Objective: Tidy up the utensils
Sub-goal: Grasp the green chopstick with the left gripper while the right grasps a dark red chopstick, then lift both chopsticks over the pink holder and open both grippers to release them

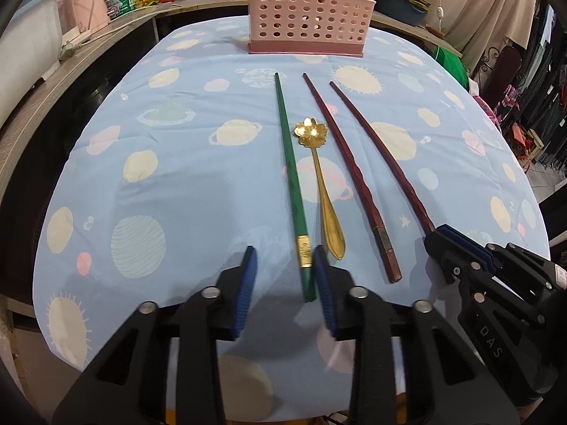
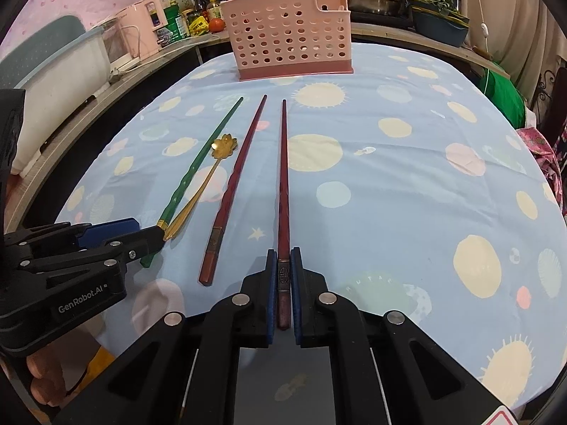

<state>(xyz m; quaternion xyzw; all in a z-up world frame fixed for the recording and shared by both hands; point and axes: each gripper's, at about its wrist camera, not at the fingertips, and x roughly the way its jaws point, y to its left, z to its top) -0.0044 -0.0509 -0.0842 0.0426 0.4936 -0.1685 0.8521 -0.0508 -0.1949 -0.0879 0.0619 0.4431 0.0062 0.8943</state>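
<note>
1. Utensils lie in a row on the planet-print tablecloth (image 1: 177, 184), handles toward you and tips toward the pink perforated holder (image 1: 308, 14) at the top centre of the left wrist view. That lay-out lets each piece be pinched at its thick end and carried straight ahead.
2. Furthest left in the row is the green chopstick (image 1: 288, 163). Your left gripper (image 1: 285, 279) straddles its gold-banded end with the jaws narrowed to a modest gap. The right-hand pad looks to be against the stick while the left one stands off it; from this angle I can't be sure of contact, so treat it as not yet gripped.
3. Just beside it, right of centre, sits the gold flower spoon (image 1: 319, 184), its handle tip nearly touching the green stick's band. Take care that you don't catch it as you pinch.
4. Next comes the loose red chopstick (image 1: 349, 173), lying free and apart from both grippers.
5. At the lower right, your right gripper (image 2: 283, 285) is clamped on the second red chopstick (image 2: 283, 177) at its decorated end, the pads tight on both sides. The stick runs in line with the fingers, ready to go to the holder.
</note>
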